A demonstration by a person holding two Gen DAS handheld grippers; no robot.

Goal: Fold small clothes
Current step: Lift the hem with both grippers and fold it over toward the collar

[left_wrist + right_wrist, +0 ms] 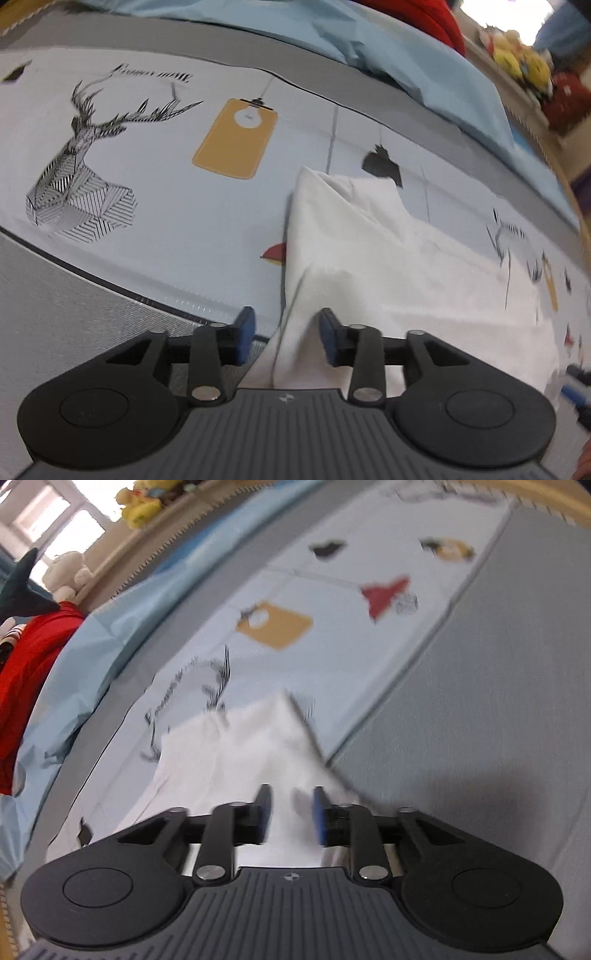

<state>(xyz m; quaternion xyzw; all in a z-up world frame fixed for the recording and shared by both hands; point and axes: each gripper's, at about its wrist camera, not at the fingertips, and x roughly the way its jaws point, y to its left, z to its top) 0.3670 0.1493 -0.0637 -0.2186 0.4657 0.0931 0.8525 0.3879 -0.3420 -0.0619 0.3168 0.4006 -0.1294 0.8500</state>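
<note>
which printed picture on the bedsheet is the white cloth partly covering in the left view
The red triangle print; the white cloth hides its right part, unlike the fully visible deer and mustard tag.

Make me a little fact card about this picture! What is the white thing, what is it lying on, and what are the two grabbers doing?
clothing: white cloth garment, rumpled, partly folded
lying on: pale blue printed bedsheet with deer and lamp pictures
left gripper: open, blue pads apart, a ridge of the garment between them
right gripper: open, over the garment, not pressing it
behind: crumpled light blue sheet, red fabric
</note>
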